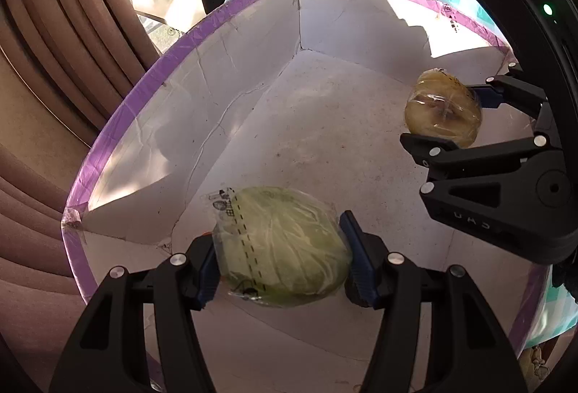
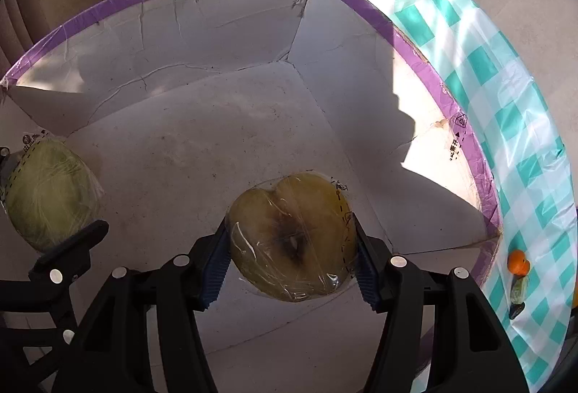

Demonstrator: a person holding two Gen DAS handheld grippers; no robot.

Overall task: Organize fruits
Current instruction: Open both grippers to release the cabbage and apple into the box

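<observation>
I hold two wrapped fruits over the open white box point(image 1: 231, 111), one in each gripper. My left gripper point(image 1: 280, 248) has its blue pads pressed on both sides of a pale green fruit point(image 1: 285, 244) sealed in clear film; the jaws stand partly open, as wide as the fruit. The film carries a black dashed tear line and small printed marks at one end, too small for me to read. My right gripper point(image 2: 290, 244) is clamped the same way on a yellow fruit point(image 2: 292, 234) with a dark brown patch round its hollow, also in film with a dashed line along its right edge.

The only other writing is on the box: black symbols and a few characters printed on the purple tape point(image 2: 458, 136) along the right rim, which I cannot make out.

The box has cracked white inner walls and a dusty floor, with nothing lying on the floor that I can see. Both fruits hang above it, well apart, the green one to the left of the yellow. Sunlight falls across the right wall.

Outside, a teal and white checked cloth point(image 2: 505, 75) covers the table. On it, just right of the box, sit one small orange fruit point(image 2: 518, 261) and one small greenish wrapped item point(image 2: 519, 291) beside it. Brown curtains point(image 1: 72, 31) hang to the left.
</observation>
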